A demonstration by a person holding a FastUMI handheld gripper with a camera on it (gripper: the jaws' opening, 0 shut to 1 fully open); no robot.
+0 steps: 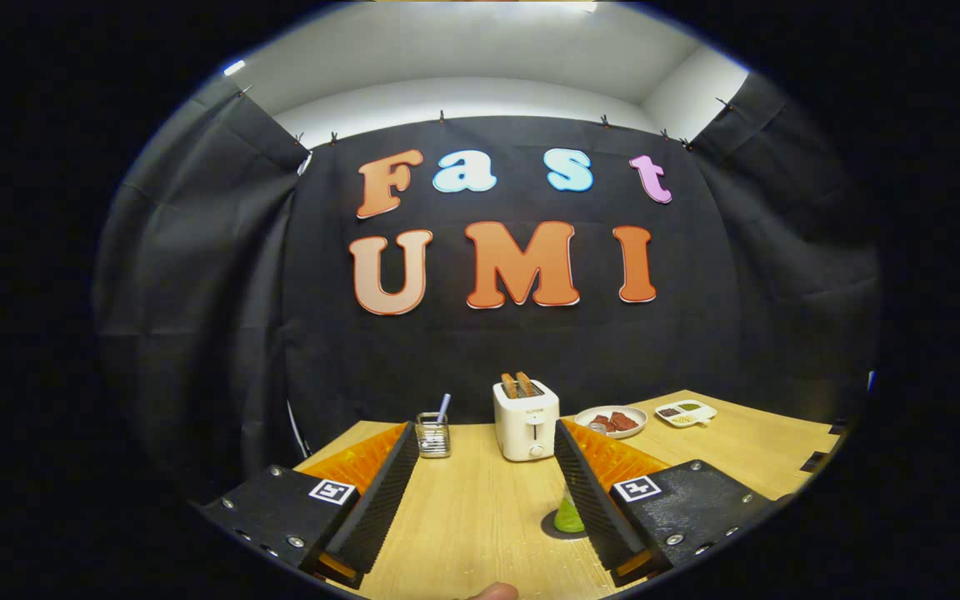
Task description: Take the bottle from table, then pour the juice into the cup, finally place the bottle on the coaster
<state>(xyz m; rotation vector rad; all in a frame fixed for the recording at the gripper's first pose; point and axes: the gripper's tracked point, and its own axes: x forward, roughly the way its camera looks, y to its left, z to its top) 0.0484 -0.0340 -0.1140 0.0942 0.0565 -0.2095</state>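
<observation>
gripper view: hand-held gripper (484, 467) spread wide above table (480, 517), green bottle (568, 515) beside one finger

booth, staged kitchen | toaster (526, 421), plate (611, 421) on wooden table (463, 508)

Toaster (526, 421), plate (611, 421), sauce dish (686, 412)

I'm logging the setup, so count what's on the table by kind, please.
Toaster: 1
Plates of food: 2
Glass with straw: 1
Green bottle beside one finger of the open gripper: 1
Total: 5
</observation>
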